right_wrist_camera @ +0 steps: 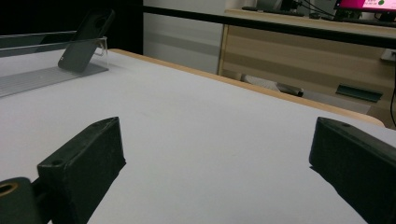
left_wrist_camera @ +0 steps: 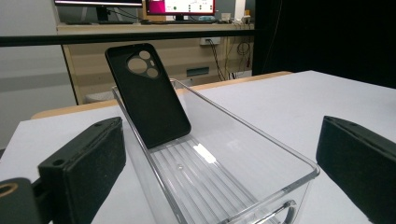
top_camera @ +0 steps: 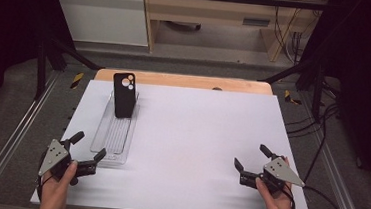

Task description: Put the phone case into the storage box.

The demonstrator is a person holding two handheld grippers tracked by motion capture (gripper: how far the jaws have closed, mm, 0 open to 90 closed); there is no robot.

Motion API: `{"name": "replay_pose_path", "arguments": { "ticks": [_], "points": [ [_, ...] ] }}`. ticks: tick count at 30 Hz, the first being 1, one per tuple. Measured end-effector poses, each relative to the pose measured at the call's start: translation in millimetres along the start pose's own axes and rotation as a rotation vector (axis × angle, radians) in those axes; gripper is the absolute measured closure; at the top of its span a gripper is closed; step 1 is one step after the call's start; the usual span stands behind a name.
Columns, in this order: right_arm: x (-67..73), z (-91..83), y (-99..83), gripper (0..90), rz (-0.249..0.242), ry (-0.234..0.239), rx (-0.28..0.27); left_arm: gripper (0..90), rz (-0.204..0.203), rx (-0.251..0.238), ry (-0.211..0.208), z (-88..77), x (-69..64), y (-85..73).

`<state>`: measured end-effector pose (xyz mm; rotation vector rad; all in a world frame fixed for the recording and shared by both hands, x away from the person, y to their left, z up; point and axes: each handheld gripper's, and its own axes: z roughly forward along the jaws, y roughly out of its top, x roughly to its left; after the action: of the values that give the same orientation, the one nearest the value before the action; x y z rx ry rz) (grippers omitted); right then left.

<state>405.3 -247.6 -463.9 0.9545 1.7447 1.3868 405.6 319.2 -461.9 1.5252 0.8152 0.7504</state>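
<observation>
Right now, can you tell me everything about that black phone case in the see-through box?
The phone case is black with a matte, rubbery-looking surface. Near its top sits a camera cutout with one big round hole and two smaller ones. It stands tilted, its top leaning back against the far end of the clear plastic tray and its bottom edge resting on the tray's ribbed floor. The tray lies on the left part of the white table. Neither gripper touches the case.

Both grippers are black, the left gripper [top_camera: 88,153] and right gripper [top_camera: 249,162] each topped by a grey three-cornered plate dotted with small screws. Their jaws are blocky with matte pads. A black cable trails from the right one.
</observation>
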Motion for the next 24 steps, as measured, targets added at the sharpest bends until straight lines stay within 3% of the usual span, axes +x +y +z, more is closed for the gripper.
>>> {"name": "replay_pose_path", "arguments": {
  "ticks": [3, 11, 18, 24],
  "points": [
    [0.0, 0.3, -0.5, 3.7, 0.0, 0.003, 0.001, 1.3, 0.005, -0.004, -0.009, 0.8, -1.3, -1.3],
    [0.0, -0.3, -0.7, 3.7, 0.0, 0.006, 0.0, 1.3, -0.013, 0.001, 0.031, -5.3, 0.6, -6.0],
    [-0.4, -4.8, -2.2, 3.7, -0.004, 0.0, -0.009, 1.2, -0.04, -0.031, 0.063, -14.2, 5.4, -6.9],
    [-3.1, -5.3, -4.2, 3.7, -0.008, -0.003, -0.017, 1.2, -0.037, -0.04, 0.063, -11.6, 5.3, -7.7]
  ]
}}
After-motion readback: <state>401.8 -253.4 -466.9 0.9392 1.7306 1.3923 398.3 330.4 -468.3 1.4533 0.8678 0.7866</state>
